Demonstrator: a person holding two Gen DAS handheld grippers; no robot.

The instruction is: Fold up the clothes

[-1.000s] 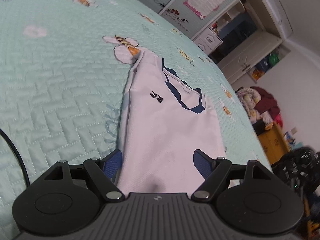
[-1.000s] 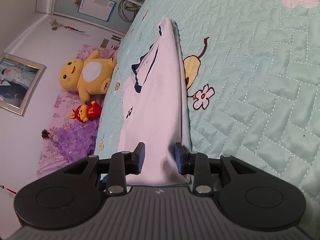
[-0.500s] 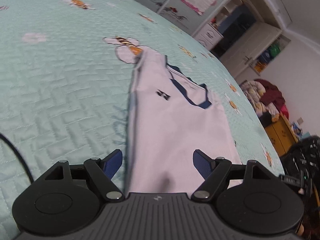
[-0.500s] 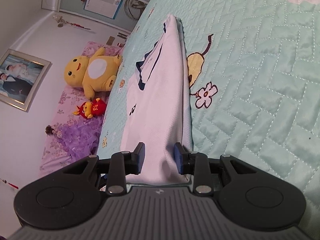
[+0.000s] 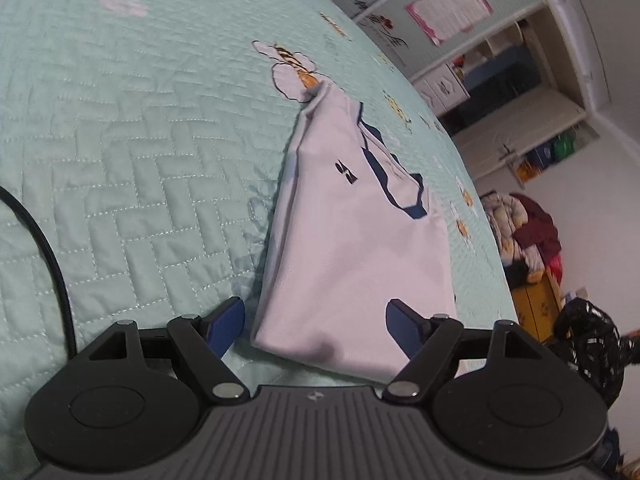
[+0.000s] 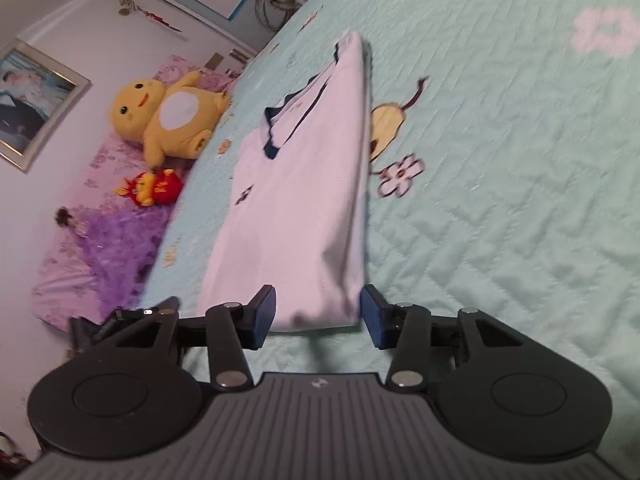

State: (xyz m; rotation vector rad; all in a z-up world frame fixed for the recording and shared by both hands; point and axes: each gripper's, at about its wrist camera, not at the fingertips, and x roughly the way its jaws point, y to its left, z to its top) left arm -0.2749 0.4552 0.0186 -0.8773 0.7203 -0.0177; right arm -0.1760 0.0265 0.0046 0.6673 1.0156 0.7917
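Observation:
A white shirt (image 5: 352, 248) with a navy collar lies folded into a long strip on the mint quilted bedspread (image 5: 140, 140). My left gripper (image 5: 314, 320) is open wide at the strip's near end, and the cloth lies between its blue pads without being pinched. In the right wrist view the shirt (image 6: 304, 200) stretches away from my right gripper (image 6: 318, 314). Its jaws are opening. The near end of the cloth sits between the pads, which stand just off its sides.
A black cable (image 5: 48, 248) crosses the bedspread on the left. Beyond the bed's edge are shelves (image 5: 500, 92), a heap of clothes (image 5: 524, 232) and a yellow cabinet (image 5: 536, 308). A yellow plush toy (image 6: 168, 120) and a red toy (image 6: 154, 188) lie by the purple bedding (image 6: 108, 240).
The right jaws, shut on the shirt's end before, have spread and let it go; the end now rests on the bed. Both views have rolled slightly. The left jaws stay wide.

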